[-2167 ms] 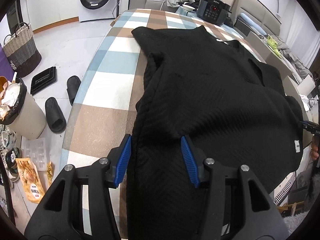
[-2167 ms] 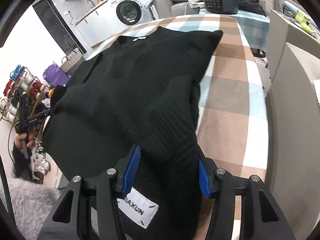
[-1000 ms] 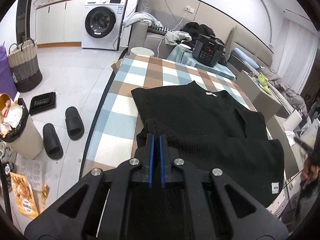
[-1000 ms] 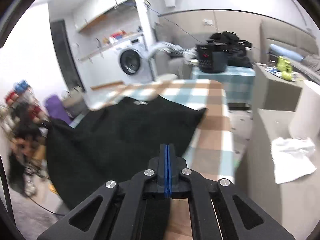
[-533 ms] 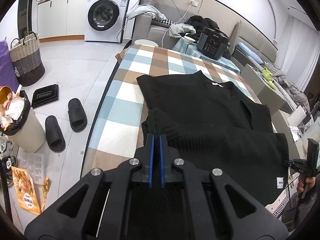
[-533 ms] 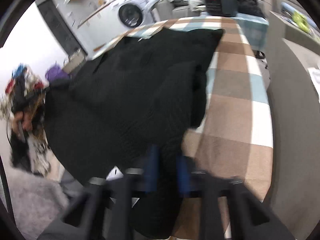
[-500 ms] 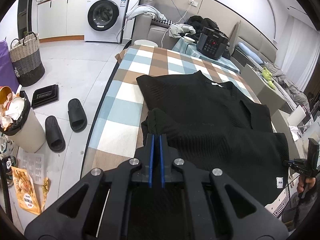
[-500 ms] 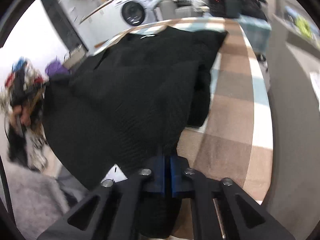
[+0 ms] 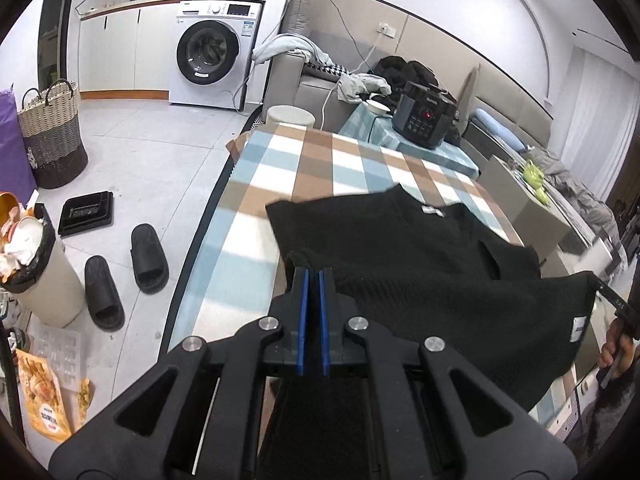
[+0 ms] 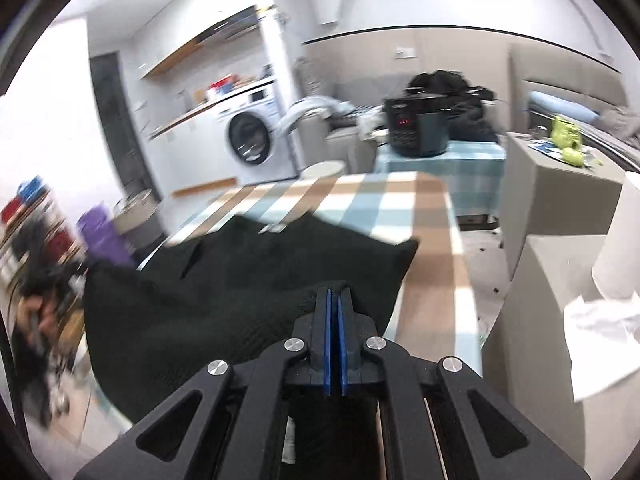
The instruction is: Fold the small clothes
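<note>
A black knit sweater (image 9: 404, 256) lies on the checked table (image 9: 280, 184), its neck label toward the far end. My left gripper (image 9: 313, 274) is shut on the sweater's lifted hem at the left corner. My right gripper (image 10: 334, 294) is shut on the hem's other corner; the sweater (image 10: 224, 288) stretches away to the left of it. The hem hangs raised between the two grippers, with a white tag (image 9: 579, 329) near the right end. In the left wrist view the right gripper (image 9: 612, 300) shows at the far right edge, held by a hand (image 9: 614, 350).
A dark cooker (image 9: 424, 120) stands on a second checked table behind. Sofa with clothes (image 9: 304, 56) and washing machine (image 9: 208, 48) at the back. Slippers (image 9: 148, 258), a bin (image 9: 36, 264) and a basket (image 9: 52, 128) are on the floor left. A grey box with white cloth (image 10: 600, 320) sits right.
Both grippers stay shut on the hem. The hem has swung out over the body and back up; the right gripper moved fast and its view is blurred.
</note>
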`<state>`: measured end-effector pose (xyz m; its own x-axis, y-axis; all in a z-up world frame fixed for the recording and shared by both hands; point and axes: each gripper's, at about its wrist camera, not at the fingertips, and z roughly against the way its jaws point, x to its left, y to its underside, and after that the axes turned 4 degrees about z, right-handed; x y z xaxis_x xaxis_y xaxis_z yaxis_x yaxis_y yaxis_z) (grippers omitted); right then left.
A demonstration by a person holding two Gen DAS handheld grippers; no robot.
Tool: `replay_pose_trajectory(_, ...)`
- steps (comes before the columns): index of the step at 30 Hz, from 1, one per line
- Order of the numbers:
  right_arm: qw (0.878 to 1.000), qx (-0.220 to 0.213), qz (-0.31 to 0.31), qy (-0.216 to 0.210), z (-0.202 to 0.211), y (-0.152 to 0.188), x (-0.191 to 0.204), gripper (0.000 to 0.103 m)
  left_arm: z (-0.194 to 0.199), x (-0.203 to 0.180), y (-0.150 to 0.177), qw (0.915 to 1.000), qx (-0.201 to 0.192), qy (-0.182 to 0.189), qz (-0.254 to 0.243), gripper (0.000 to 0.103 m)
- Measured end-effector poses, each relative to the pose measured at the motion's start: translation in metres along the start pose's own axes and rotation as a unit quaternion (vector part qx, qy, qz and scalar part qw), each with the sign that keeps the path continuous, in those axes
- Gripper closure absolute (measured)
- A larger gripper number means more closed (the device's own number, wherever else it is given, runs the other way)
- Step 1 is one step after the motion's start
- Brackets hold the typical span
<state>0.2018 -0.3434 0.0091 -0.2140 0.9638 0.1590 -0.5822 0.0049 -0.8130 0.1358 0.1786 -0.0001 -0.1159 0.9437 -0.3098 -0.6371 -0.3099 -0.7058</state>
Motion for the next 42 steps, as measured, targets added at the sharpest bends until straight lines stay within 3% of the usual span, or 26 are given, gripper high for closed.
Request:
replay_pose_trajectory(5, 0.997, 0.038, -0.053, 0.044, -0.061, -0.014, -0.013, 0.100, -0.063, 0.009, -0.022, 0.9994, 0.028, -0.013, 0.018, 0.100)
replay_pose_trajectory(8, 0.993, 0.089, -0.041, 0.071, -0.092, -0.010, -0.019, 0.096, -0.103, 0.019, -0.020, 0.9966, 0.066, -0.037, 0.033, 0.100)
replay_pose_trajectory(9, 0.991, 0.103, -0.048, 0.070, -0.094, -0.007, -0.024, 0.095, -0.111, 0.024, -0.016, 0.9951, 0.081, -0.036, 0.043, 0.099)
replay_pose_trajectory(11, 0.991, 0.099, -0.073, 0.051, -0.084, 0.004, -0.037, 0.084, -0.112, 0.031, -0.006, 0.9943, 0.089, -0.029, 0.051, 0.097)
replay_pose_trajectory(12, 0.990, 0.100, -0.091, 0.046, -0.075, 0.012, -0.045, 0.062, -0.110, 0.035, 0.001, 0.9941, 0.092, -0.027, 0.051, 0.089)
replay_pose_trajectory(13, 0.989, 0.100, -0.105, 0.041, -0.073, 0.017, -0.052, 0.044, -0.107, 0.038, 0.007, 0.9938, 0.094, -0.027, 0.052, 0.074)
replay_pose_trajectory(15, 0.986, 0.107, -0.129, 0.009, -0.070, 0.028, -0.062, 0.043, -0.103, 0.046, 0.019, 0.9931, 0.091, -0.027, 0.069, 0.052)
replay_pose_trajectory(16, 0.982, 0.120, -0.143, -0.018, -0.074, 0.033, -0.066, 0.043, -0.102, 0.049, 0.023, 0.9926, 0.089, -0.022, 0.080, 0.047)
replay_pose_trajectory(20, 0.977, 0.143, -0.142, -0.072, -0.092, 0.039, -0.055, 0.043, -0.115, 0.044, 0.032, 0.9907, 0.106, 0.001, 0.085, 0.048)
replay_pose_trajectory(24, 0.981, 0.155, -0.092, -0.066, -0.104, 0.038, -0.024, 0.043, -0.128, 0.023, 0.031, 0.9902, 0.116, 0.034, 0.070, 0.048)
replay_pose_trajectory(25, 0.983, 0.154, -0.084, -0.062, -0.106, 0.037, -0.019, 0.043, -0.131, 0.017, 0.031, 0.9904, 0.117, 0.038, 0.063, 0.053)
replay_pose_trajectory(26, 0.983, 0.155, -0.080, -0.060, -0.108, 0.037, -0.017, 0.044, -0.134, 0.011, 0.032, 0.9910, 0.117, 0.039, 0.053, 0.058)
replay_pose_trajectory(27, 0.984, 0.155, -0.073, -0.057, -0.107, 0.038, -0.013, 0.049, -0.139, 0.003, 0.033, 0.9916, 0.119, 0.033, 0.039, 0.071)
replay_pose_trajectory(28, 0.984, 0.158, -0.066, -0.054, -0.108, 0.038, -0.011, 0.058, -0.141, -0.002, 0.032, 0.9920, 0.119, 0.028, 0.030, 0.075)
replay_pose_trajectory(31, 0.985, 0.164, -0.040, -0.044, -0.107, 0.042, -0.003, 0.063, -0.141, -0.014, 0.036, 0.9932, 0.115, 0.013, 0.009, 0.082)
replay_pose_trajectory(42, 0.979, 0.196, -0.021, -0.057, -0.073, 0.072, 0.018, 0.066, -0.096, -0.011, 0.066, 0.9923, 0.122, 0.005, -0.020, 0.084)
